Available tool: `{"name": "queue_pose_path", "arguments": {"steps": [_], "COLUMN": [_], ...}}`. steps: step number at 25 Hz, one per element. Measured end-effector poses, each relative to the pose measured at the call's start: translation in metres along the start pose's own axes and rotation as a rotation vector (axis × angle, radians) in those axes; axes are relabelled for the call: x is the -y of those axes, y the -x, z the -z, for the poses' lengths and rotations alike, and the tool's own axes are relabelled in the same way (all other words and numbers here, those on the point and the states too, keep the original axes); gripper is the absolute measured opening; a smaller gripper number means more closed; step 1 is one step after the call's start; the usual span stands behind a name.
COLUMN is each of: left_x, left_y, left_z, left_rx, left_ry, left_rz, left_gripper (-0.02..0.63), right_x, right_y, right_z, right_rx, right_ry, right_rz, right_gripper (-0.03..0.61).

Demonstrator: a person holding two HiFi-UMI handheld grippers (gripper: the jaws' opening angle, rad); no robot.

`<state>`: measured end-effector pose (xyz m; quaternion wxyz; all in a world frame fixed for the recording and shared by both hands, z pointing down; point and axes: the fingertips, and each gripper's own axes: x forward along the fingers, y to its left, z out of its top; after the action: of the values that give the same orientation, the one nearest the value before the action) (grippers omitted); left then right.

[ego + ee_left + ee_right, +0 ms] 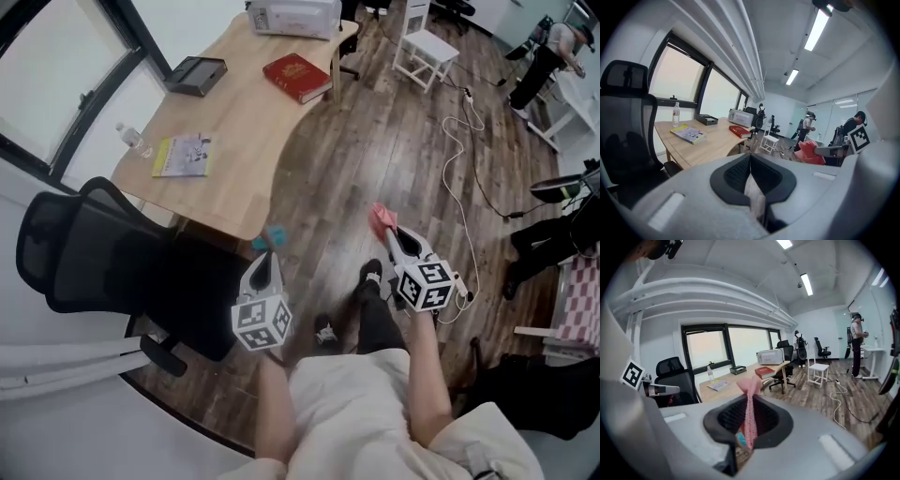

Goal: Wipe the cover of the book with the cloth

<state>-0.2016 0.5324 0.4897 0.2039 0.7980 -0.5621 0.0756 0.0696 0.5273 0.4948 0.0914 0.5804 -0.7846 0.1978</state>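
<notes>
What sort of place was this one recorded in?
Probably an office or lab workspace: a wooden desk with a red book, a black mesh office chair beside it, and strip lights overhead.

Office: long wooden desk (244, 122), black mesh chair (84, 246), printer (292, 17), ceiling strip lights (819, 29)

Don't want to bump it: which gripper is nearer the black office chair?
Left. The left gripper is just beside the black office chair; the right gripper, clamping the pink cloth, is farther right.
</notes>
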Motion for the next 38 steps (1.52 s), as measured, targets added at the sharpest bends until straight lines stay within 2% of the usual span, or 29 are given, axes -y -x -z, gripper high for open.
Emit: {"name": "queue_pose_path", "arguments": {"steps": [6, 11, 16, 20, 25, 29, 34, 38], "left_x": [-0.012, -0.004, 0.007, 0.009, 0.019, 0.023, -0.003, -0.025], "left_y": [-0.056, -0.136, -0.221, -0.263, -0.315, -0.346, -0.362, -0.370], "left_z": [-0.011, -0.067, -0.127, -0.158, -0.176, -0.191, -0.189, -0.192], "left_rx": [-0.020, 0.004, 0.028, 0.027, 0.036, 0.057, 0.052, 0.056], "left_ry": [-0.013, -0.084, -0.118, -0.133, -0.140, -0.104, -0.062, -0.029], "left_rz": [-0.014, -0.009, -0.017, -0.047, -0.036, -0.031, -0.075, -0.103], "left_gripper": [0.008, 0.008, 0.008, 0.008, 0.008, 0.008, 0.008, 0.008], "right_x": [0.026, 0.040, 0.088, 0.136, 0.183, 0.210, 0.240, 0.247], "right_y": [-0.056, -0.110, -0.166, -0.195, -0.231, -0.245, -0.263, -0.281], "right_z": [-0.016, -0.066, -0.117, -0.145, -0.154, -0.172, -0.178, -0.176], "right_rx": [0.000, 0.033, 0.040, 0.059, 0.026, 0.033, 0.018, -0.010], "right_ry": [-0.035, -0.090, -0.024, -0.098, -0.111, -0.108, -0.106, -0.117], "right_rz": [-0.018, -0.146, -0.146, -0.118, -0.103, -0.096, -0.068, -0.068], "right_gripper": [0.031, 0.031, 0.031, 0.031, 0.031, 0.031, 0.031, 0.031]}}
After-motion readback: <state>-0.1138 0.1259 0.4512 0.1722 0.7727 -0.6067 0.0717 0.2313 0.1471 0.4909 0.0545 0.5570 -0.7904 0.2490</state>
